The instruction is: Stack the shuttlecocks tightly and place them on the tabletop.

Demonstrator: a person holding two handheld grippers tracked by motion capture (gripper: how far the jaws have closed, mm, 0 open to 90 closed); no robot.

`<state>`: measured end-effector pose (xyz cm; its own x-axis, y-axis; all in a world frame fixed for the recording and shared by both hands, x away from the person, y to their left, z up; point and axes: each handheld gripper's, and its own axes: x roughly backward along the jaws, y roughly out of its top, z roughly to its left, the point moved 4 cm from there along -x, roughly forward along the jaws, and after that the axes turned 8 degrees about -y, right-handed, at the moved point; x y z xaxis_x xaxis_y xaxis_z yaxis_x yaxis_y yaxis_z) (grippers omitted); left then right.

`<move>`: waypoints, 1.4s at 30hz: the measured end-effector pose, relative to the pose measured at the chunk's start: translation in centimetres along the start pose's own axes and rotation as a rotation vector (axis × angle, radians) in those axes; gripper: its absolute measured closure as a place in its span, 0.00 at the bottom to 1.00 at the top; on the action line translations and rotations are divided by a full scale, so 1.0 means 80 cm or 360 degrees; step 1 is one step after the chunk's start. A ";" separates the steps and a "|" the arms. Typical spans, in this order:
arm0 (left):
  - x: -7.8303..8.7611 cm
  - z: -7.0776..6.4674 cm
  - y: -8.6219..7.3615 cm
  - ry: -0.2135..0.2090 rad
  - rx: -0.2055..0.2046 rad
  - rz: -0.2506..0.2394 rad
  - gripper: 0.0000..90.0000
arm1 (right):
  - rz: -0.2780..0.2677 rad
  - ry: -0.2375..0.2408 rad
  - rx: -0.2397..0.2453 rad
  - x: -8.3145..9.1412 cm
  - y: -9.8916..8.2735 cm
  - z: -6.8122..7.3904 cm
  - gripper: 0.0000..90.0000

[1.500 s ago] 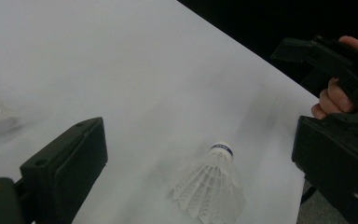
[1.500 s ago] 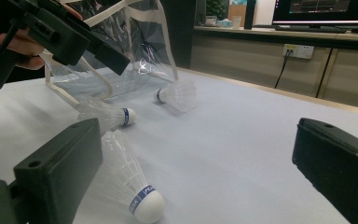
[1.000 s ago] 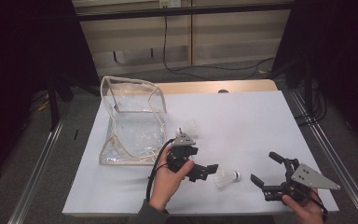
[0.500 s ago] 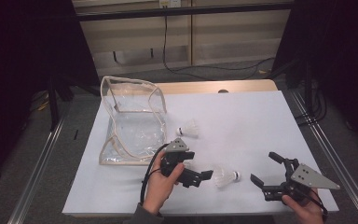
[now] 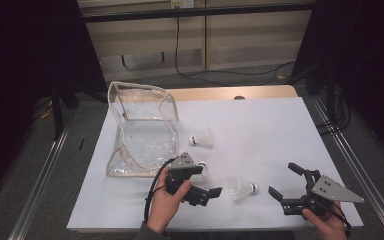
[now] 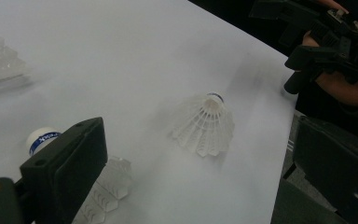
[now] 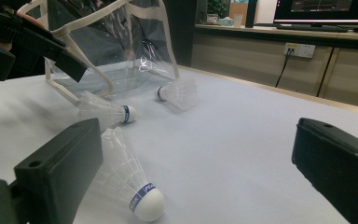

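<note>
The work in hand looks like gathering the shuttlecocks into the clear zip pouch (image 5: 140, 131), and the left gripper (image 5: 211, 192) is lining up on one of them. To do it well, I would bring the fingers down around the cork end of the nearest shuttlecock (image 6: 44, 138) rather than the skirt (the feathers would likely crush or slip), close gently, and lift before swinging toward the pouch's open mouth.

The left gripper's fingers (image 6: 77, 158) are spread wide and hold nothing; the blue-banded cork lies just beside the left finger, its skirt partly under it. A second shuttlecock (image 5: 242, 188) lies on the white worktop (image 5: 280, 135) between the two grippers, and a third shuttlecock (image 5: 203, 139) lies near the pouch.

The right gripper (image 5: 286, 186) rests low near the worktop's front edge, its fingers (image 7: 60, 177) also wide apart and empty, the second shuttlecock just beside one of them.
</note>
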<state>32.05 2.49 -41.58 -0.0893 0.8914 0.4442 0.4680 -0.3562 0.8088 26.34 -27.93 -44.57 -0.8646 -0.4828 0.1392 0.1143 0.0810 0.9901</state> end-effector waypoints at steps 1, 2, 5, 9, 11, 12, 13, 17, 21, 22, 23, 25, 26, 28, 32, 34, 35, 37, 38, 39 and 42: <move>0.001 0.000 -0.001 0.0004 -0.0001 -0.0004 0.04 | -0.0001 0.0000 -0.0001 0.000 0.000 0.000 0.01; 0.002 0.001 -0.002 0.0008 -0.0002 -0.0002 0.04 | 0.0001 0.0000 -0.0001 0.000 0.000 0.000 0.01; 0.005 0.001 -0.004 0.0014 -0.0006 -0.0004 0.04 | 0.0004 0.0001 -0.0003 0.000 -0.001 0.000 0.01; 0.011 0.002 -0.009 0.0021 -0.0019 0.0001 0.04 | 0.0001 -0.0002 -0.0007 0.000 0.000 0.000 0.01; 0.012 0.002 -0.009 0.0018 -0.0020 -0.0008 0.04 | 0.0002 -0.0005 -0.0006 0.001 0.000 -0.001 0.01; 0.016 0.002 -0.011 0.0015 -0.0035 -0.0005 0.04 | -0.0001 -0.0005 -0.0009 0.000 0.000 -0.001 0.01; 0.017 0.001 -0.011 0.0016 -0.0040 -0.0011 0.04 | 0.0000 -0.0006 -0.0008 0.000 0.000 -0.001 0.01; 0.023 0.001 -0.013 0.0013 -0.0052 -0.0021 0.04 | 0.0005 -0.0005 -0.0002 0.000 0.000 -0.001 0.01; 0.029 0.003 -0.018 0.0013 -0.0063 -0.0022 0.04 | 0.0003 -0.0003 -0.0002 -0.001 0.000 -0.001 0.01; 0.032 0.004 -0.022 0.0017 -0.0073 -0.0016 0.04 | 0.0005 -0.0004 0.0001 -0.001 -0.001 -0.001 0.01; 0.032 0.004 -0.022 0.0017 -0.0073 -0.0016 0.04 | 0.0006 -0.0006 0.0001 -0.001 -0.001 -0.001 0.01; 0.037 0.006 -0.026 0.0023 -0.0071 -0.0019 0.04 | 0.0005 -0.0005 -0.0003 -0.001 -0.001 -0.002 0.01; 0.038 0.006 -0.026 0.0025 -0.0067 -0.0025 0.04 | 0.0004 -0.0006 0.0003 -0.001 -0.001 -0.002 0.01; 0.041 0.006 -0.028 0.0025 -0.0067 -0.0040 0.04 | 0.0006 -0.0005 0.0001 -0.001 -0.001 -0.002 0.01; 0.049 0.008 -0.031 0.0036 -0.0074 -0.0058 0.04 | 0.0007 -0.0007 0.0005 0.000 -0.001 -0.002 0.01; 0.052 0.008 -0.032 0.0028 -0.0082 -0.0054 0.04 | 0.0006 -0.0006 0.0004 0.000 -0.001 -0.002 0.01; 0.052 0.008 -0.032 0.0028 -0.0082 -0.0054 0.04 | 0.0007 -0.0008 0.0004 0.000 -0.001 -0.002 0.01; 0.055 0.008 -0.034 0.0025 -0.0079 -0.0080 0.04 | 0.0007 -0.0007 0.0001 -0.001 -0.001 -0.002 0.01; 0.057 0.008 -0.035 0.0027 -0.0077 -0.0082 0.04 | 0.0009 -0.0014 0.0005 0.000 -0.001 -0.002 0.01; 0.057 0.008 -0.035 0.0027 -0.0077 -0.0082 0.04 | 0.0009 -0.0014 0.0005 0.000 -0.001 -0.002 0.01; 0.063 0.010 -0.037 0.0029 -0.0073 -0.0100 0.04 | 0.0007 -0.0011 -0.0002 -0.001 -0.001 -0.003 0.01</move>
<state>30.89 8.25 -42.04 -0.1334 0.9072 0.3989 0.4202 -0.3127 0.8518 26.48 -28.10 -44.66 -0.8674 -0.4764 0.1435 0.1187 0.0820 0.9895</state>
